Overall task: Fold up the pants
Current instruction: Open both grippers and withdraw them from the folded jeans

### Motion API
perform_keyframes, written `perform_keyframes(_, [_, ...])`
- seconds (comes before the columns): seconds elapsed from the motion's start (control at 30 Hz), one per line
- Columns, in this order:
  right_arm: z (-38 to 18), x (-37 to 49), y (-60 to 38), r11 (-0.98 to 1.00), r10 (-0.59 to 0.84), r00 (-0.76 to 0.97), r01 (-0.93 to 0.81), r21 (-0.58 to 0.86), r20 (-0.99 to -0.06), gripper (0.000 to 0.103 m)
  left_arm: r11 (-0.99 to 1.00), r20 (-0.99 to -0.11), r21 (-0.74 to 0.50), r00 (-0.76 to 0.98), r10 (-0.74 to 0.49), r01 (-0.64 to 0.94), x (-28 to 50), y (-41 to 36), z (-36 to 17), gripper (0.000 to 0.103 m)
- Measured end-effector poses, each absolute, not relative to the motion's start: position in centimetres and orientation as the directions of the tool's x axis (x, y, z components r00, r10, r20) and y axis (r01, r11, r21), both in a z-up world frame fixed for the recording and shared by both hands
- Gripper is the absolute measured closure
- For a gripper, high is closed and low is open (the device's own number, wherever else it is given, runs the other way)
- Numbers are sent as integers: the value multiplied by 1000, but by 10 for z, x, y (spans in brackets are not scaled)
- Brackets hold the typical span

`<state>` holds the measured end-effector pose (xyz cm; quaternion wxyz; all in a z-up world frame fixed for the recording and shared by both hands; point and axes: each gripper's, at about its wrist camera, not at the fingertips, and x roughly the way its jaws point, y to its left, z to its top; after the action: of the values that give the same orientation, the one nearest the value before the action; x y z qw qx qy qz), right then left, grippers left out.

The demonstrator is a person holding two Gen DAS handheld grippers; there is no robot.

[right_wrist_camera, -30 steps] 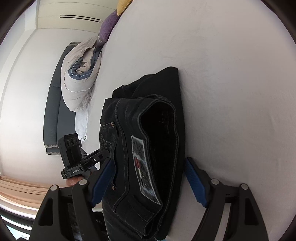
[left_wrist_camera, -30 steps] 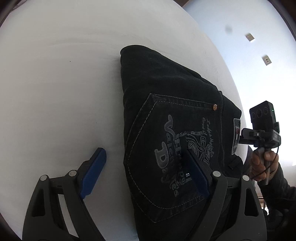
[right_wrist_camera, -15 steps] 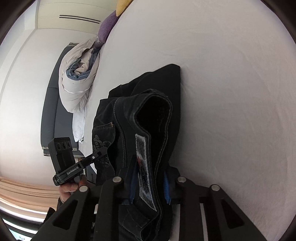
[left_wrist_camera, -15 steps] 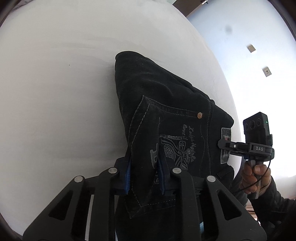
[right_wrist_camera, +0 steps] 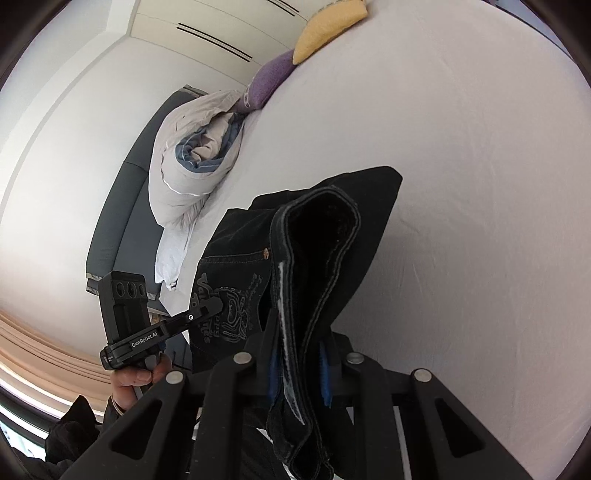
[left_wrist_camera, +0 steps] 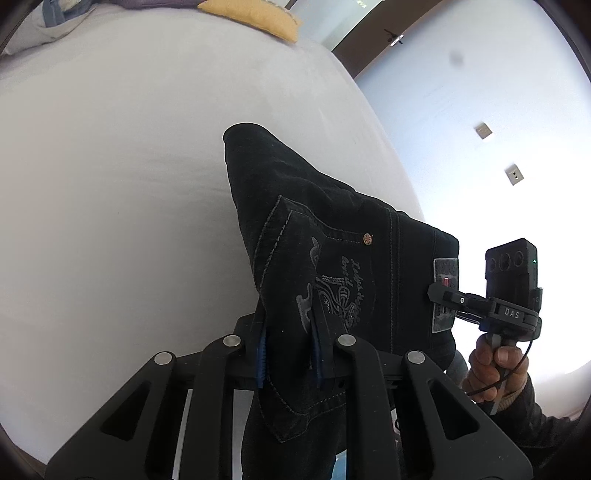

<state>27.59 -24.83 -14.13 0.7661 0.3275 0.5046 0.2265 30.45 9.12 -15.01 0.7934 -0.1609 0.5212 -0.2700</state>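
Folded black jeans (left_wrist_camera: 332, 236) with a stitched back pocket lie on a white bed (left_wrist_camera: 110, 184), their near end lifted. My left gripper (left_wrist_camera: 288, 350) has its jaws closing, blue pads pressed on the pocket-side edge of the cloth. My right gripper (right_wrist_camera: 299, 365) is also closing, its pads pinching the waistband end of the jeans (right_wrist_camera: 369, 221), beside the label patch. Each view shows the other gripper, held in a hand, at the jeans' opposite corner: the right gripper (left_wrist_camera: 441, 293), the left gripper (right_wrist_camera: 210, 306).
A yellow pillow (right_wrist_camera: 328, 26) and a purple pillow (right_wrist_camera: 273, 77) lie at the bed's far end. A rolled grey duvet (right_wrist_camera: 192, 166) rests along the far left edge. A pale wall with sockets (left_wrist_camera: 484, 131) stands to the right.
Both grippers went from wide open around the jeans to clamped on them. Both then rose, pulling the near end of the jeans up off the sheet.
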Motion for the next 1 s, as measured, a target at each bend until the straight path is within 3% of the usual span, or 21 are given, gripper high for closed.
perform_keyframes(0.2, [-131, 323, -279, 698, 652, 426, -14, 716, -627, 83, 813, -743, -497, 333, -580, 304, 360, 53, -139, 87])
perform_keyframes(0.43, [-196, 364, -318, 719, 609, 362, 124, 684, -706, 82, 844, -812, -463, 252, -527, 270, 406, 15, -199, 84])
perform_keyframes(0.53, [-219, 361, -334, 683, 624, 363, 176, 709, -692, 63, 865, -832, -433, 257, -492, 254, 406, 14, -215, 72])
perform_keyframes(0.6, [-222, 356, -339, 655, 647, 381, 165, 737, -660, 60, 876, -838, -413, 273, -473, 249, 398, 22, -215, 60])
perform_keyframes(0.77, [-200, 334, -347, 690, 585, 437, 174, 702, -683, 36, 932, -841, -239, 422, -339, 273, 375, 19, -183, 58])
perform_keyframes(0.83, [-186, 320, -347, 711, 551, 470, 169, 683, -690, 33, 946, -808, -168, 510, -294, 278, 348, 19, -158, 46])
perform_keyframes(0.87, [-179, 314, -347, 726, 534, 480, 163, 669, -696, 33, 954, -783, -137, 560, -270, 268, 337, 19, -147, 32])
perform_keyframes(1.0, [-141, 277, -338, 818, 409, 539, 142, 557, -737, 21, 984, -599, -5, 788, -145, 177, 277, 10, -88, 1])
